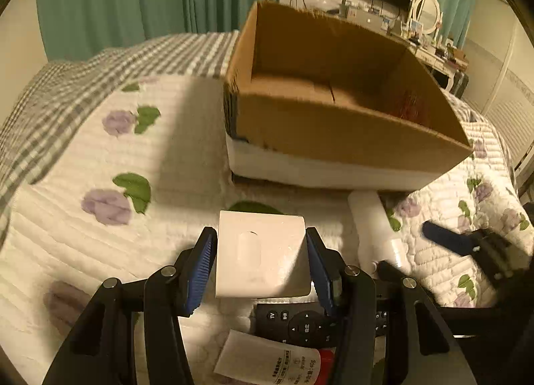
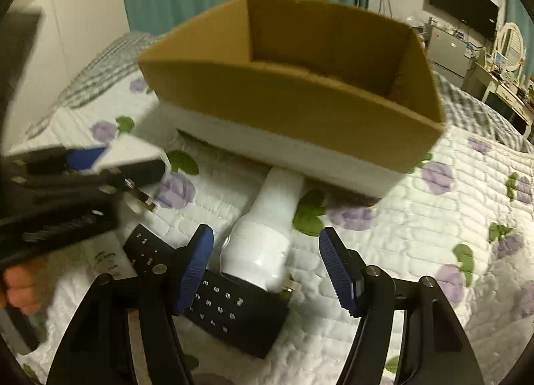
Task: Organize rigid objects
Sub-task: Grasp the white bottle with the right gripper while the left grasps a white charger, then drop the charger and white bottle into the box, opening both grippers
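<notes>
- Now my left hand-held gripper (image 1: pixel 261 263) clamps the plate (image 1: pixel 262 253) by its side edges: stiff, light, slick plastic.
- Right hand-held gripper (image 2: pixel 265 266) gapes wide around the bottle (image 2: pixel 267 231); I'd grip its smooth body.

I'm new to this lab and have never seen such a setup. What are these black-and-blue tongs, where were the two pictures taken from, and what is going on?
There is no robot here: a person holds a hand-operated claw in each hand, and each claw carries a wide-angle camera that looks forward along its two blue-padded fingers. One picture comes from the left claw, the other from the right claw.

The surface is a bed with a flowered quilt. On it stands an open cardboard box, and in front of it lie a white bottle, a black remote control and a small tube.

The left claw is shut on a white square box. The right claw is open, with its fingers on either side of the bottle, holding nothing yet.
</notes>
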